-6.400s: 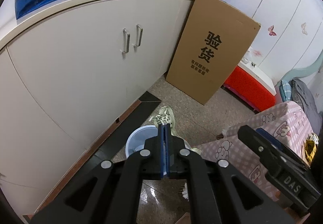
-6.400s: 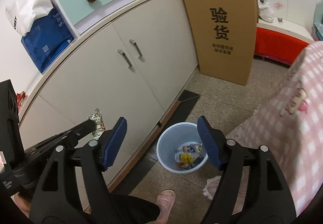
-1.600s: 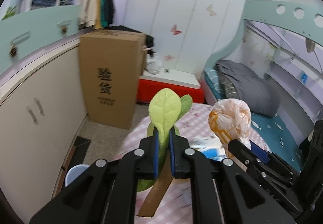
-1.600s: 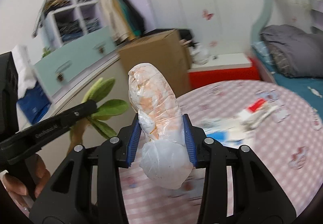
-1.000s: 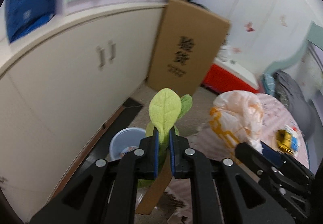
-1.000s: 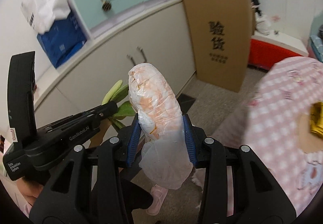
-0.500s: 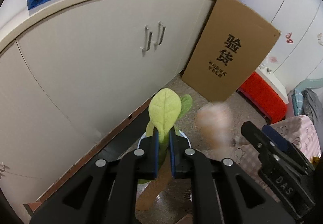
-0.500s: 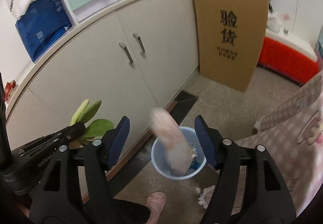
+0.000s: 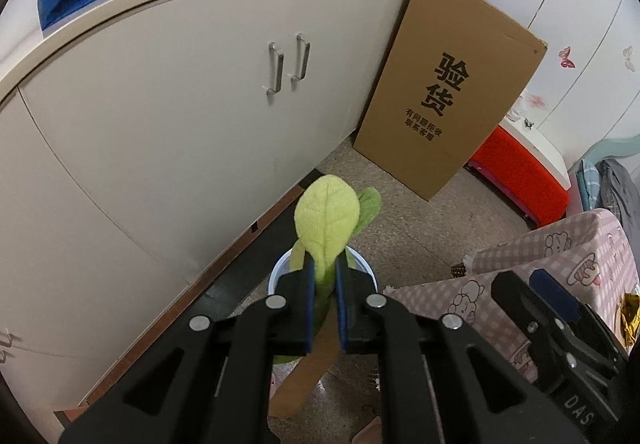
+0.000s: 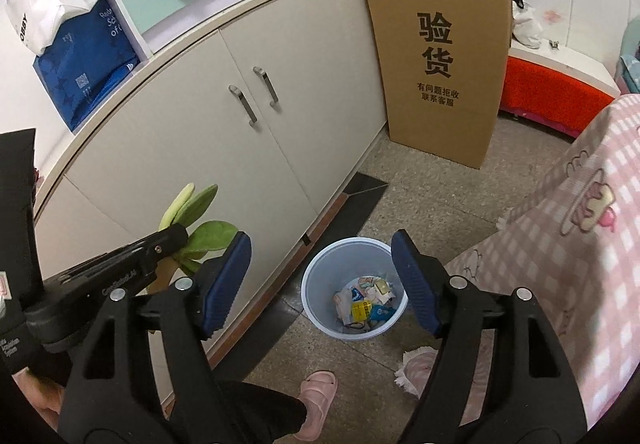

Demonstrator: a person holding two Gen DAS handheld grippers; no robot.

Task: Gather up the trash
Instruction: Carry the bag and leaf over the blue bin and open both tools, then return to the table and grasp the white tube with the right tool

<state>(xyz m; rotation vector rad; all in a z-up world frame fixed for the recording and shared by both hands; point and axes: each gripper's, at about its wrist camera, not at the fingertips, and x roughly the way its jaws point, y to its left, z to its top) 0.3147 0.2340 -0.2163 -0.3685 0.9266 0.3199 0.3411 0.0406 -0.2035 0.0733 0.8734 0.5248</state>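
The step in hand is the drop into the bin. The right claw (image 10: 320, 280) has just been opening and its blue pads (image 10: 226, 280) now stand wide apart with nothing between them. Straight ahead of it and below, framed between the two pads, sits the pale blue waste bin (image 10: 316, 286) on the floor, with wrappers and scraps of packaging (image 10: 366, 304) lying in its bottom; the right side's load looks delivered.

The left claw (image 9: 323, 298) is closed tight on a green plush leafy toy (image 9: 326, 220), the leaf standing up beyond the fingertips and a flat brown strip of cardboard (image 9: 308, 372) hanging under it. The bin's rim (image 9: 276, 272) shows just past and beneath this claw, largely hidden by the toy, so the left hand appears to be over or very near the opening. From the right wrist view the left claw sits off to the left of the right one, near the white cabinet (image 10: 280, 148).

Next, I judge, the left claw needs to centre over the bin and spread its pads so the toy and cardboard fall inside rather than onto the floor; the long strip could catch the rim. A slippered foot (image 10: 318, 404) stands just short of the bin
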